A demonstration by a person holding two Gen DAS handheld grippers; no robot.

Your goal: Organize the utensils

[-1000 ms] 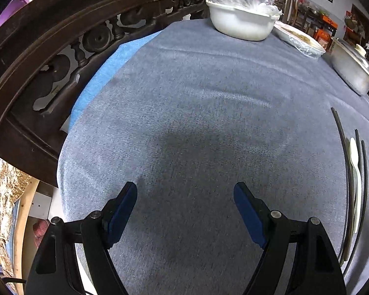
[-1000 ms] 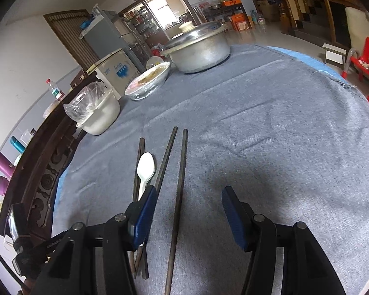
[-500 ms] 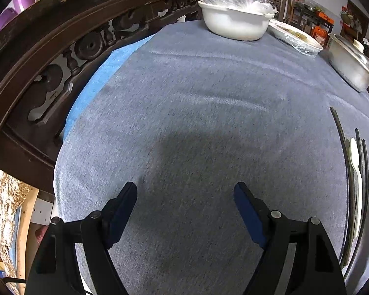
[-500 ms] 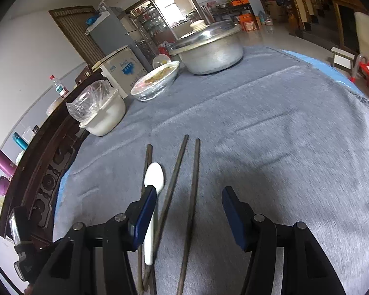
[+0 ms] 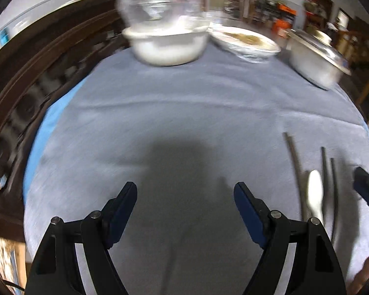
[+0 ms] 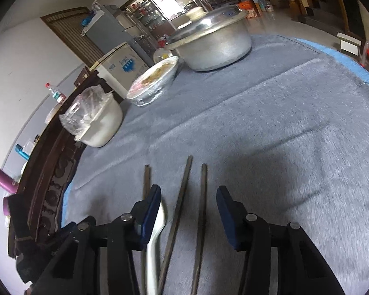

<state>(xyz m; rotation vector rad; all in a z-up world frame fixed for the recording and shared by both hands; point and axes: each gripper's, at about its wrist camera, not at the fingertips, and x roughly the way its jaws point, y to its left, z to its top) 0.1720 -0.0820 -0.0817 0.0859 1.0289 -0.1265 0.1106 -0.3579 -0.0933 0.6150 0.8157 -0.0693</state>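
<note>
In the right wrist view, three dark chopsticks and a white spoon [image 6: 157, 231] lie lengthwise on the grey tablecloth [image 6: 283, 135]. My right gripper [image 6: 188, 205] hangs low over them with its jaws closing. Two chopsticks [image 6: 201, 196] lie between its blue pads, and neither pad touches them. The spoon lies against the inner side of the left finger, and the third chopstick [image 6: 146, 177] pokes out beyond that finger. My left gripper [image 5: 184, 196] stands open over bare cloth, with the spoon [image 5: 315, 196] and chopsticks [image 5: 294, 157] to its right. One right gripper finger [image 5: 365, 186] shows at that view's right edge.
At the table's far side stand a white bowl with a plastic bag [image 6: 98, 125], a wrapped dish of food [image 6: 155, 83] and a lidded metal pot [image 6: 209, 44]. A dark carved wooden rail [image 5: 24, 86] curves along the left edge. Blue underlay shows at the cloth's rim.
The right gripper has slid forward over the utensils and its jaws have narrowed around two chopsticks. The left gripper has swung toward the utensils; its view is blurred and its jaws are unchanged.
</note>
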